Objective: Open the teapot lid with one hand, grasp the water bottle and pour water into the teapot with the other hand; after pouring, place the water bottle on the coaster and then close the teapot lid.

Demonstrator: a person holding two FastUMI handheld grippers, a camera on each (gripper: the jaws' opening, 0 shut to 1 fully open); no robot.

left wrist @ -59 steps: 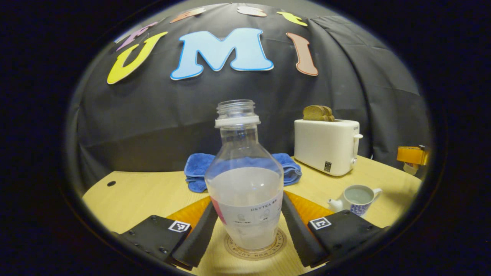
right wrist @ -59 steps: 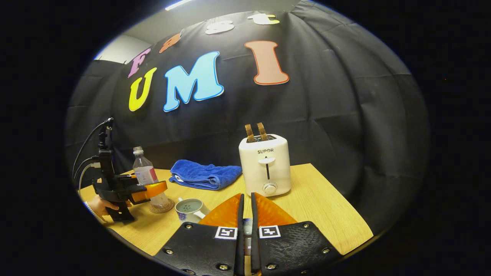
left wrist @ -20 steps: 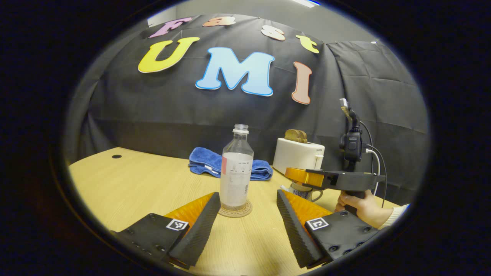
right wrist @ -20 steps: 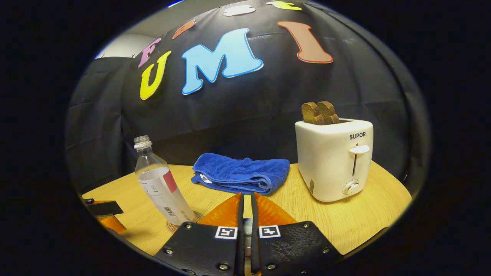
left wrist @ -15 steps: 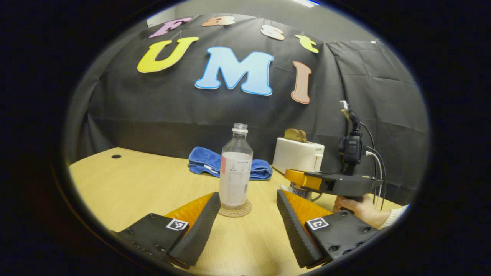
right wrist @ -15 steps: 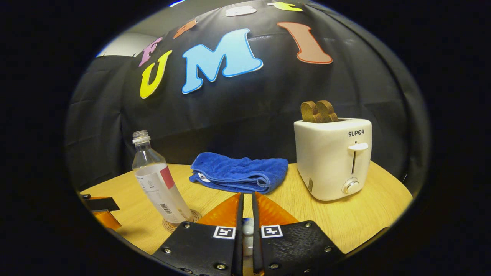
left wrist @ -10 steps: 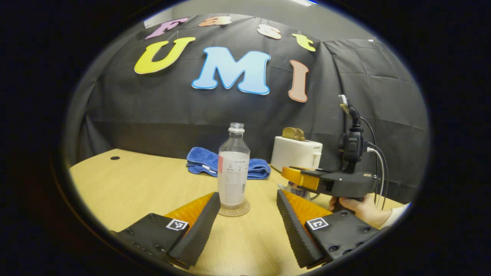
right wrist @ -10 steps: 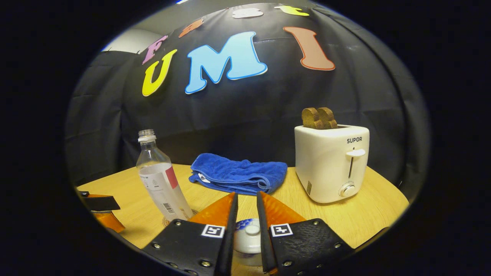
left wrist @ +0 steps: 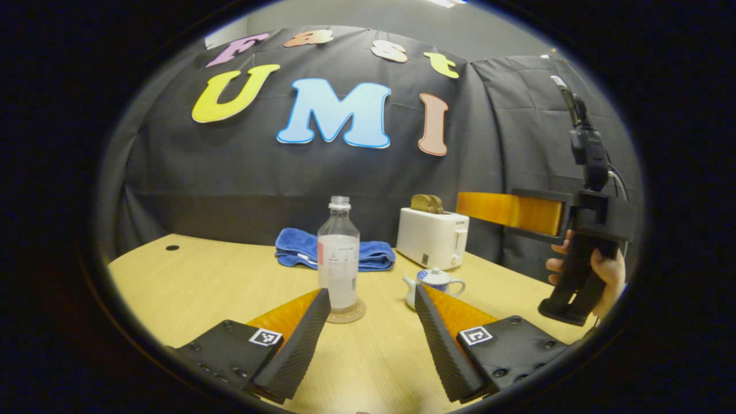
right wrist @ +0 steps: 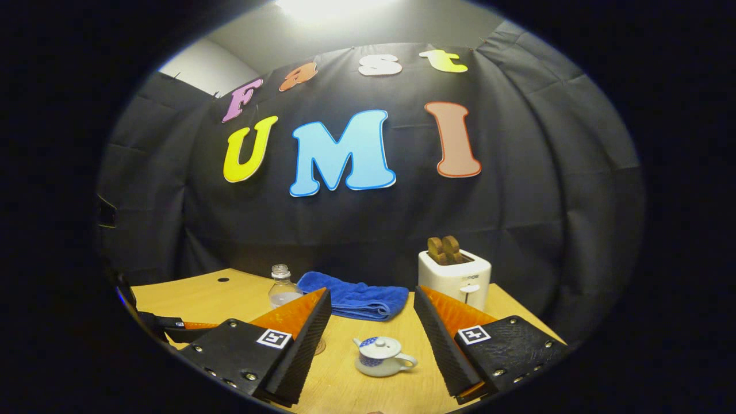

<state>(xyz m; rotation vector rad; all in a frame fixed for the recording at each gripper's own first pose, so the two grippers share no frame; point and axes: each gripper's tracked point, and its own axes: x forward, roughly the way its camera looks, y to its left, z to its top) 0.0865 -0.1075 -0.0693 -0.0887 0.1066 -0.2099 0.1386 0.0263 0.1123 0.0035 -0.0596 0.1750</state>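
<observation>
With the water bottle [left wrist: 338, 253] standing on its coaster [left wrist: 347, 313] at centre frame and the lid seated on the teapot [right wrist: 380, 356], the task looks finished; both the left hand-held gripper [left wrist: 371, 339] and the right hand-held gripper [right wrist: 371, 339] gape wide, empty, needing only retreat.

1. left gripper [left wrist: 371, 339]: two wedge fingers with ribbed inner faces, bolted to flat dark plates; small screws along the plate edges.
2. Each plate carries a square black-and-white marker near the finger base.
3. right gripper [right wrist: 371, 339]: same build, with ribbed wedges, screwed plates and square markers.
4. In the left gripper view, right gripper has a dark pistol handle, a camera mount on top and cables trailing behind.
5. hand [left wrist: 604, 273] wraps that handle.
</observation>
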